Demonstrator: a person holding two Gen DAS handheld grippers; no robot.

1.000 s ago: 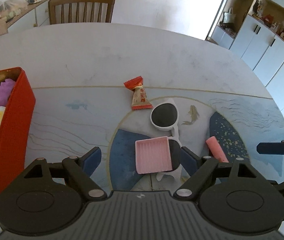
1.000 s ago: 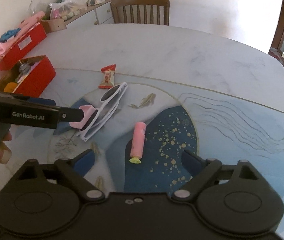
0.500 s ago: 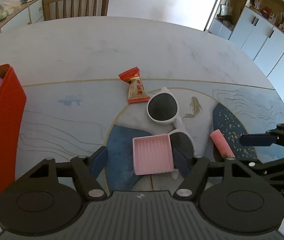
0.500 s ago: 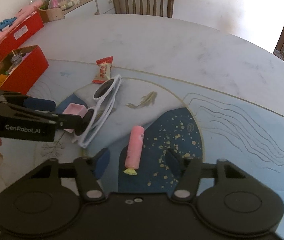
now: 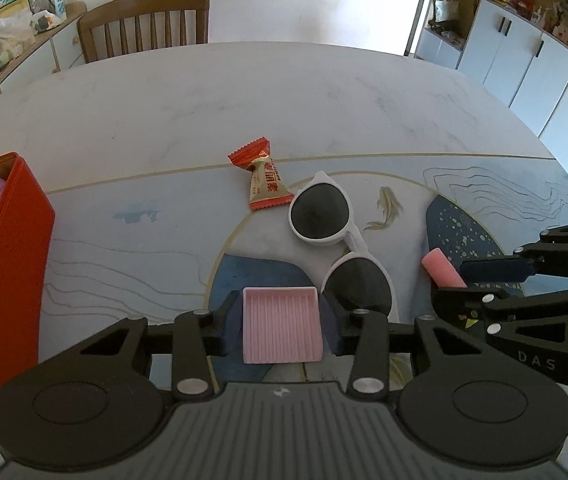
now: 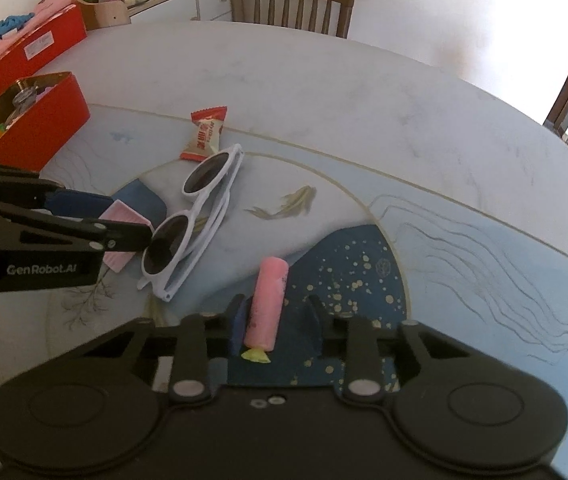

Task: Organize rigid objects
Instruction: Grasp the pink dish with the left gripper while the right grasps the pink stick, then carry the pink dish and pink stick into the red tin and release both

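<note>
The left gripper (image 5: 281, 322) has closed its jaws against both sides of the small pink ribbed plastic tray (image 5: 281, 324), apparently gripping it. The right gripper (image 6: 273, 322) straddles the pink paper-wrapped cylindrical candy (image 6: 266, 304), one pad touching, the other still clear. If it closes off-centre, the round roll could squirt out. The tray's smooth hard walls might slip on lifting, or nudge the white-framed dark-lensed glossy sunglasses (image 5: 338, 244) just right. Farther off lies a crinkly red-and-tan foil sweet (image 5: 263, 178); the red tin box (image 5: 11, 264) stands far left.
</note>
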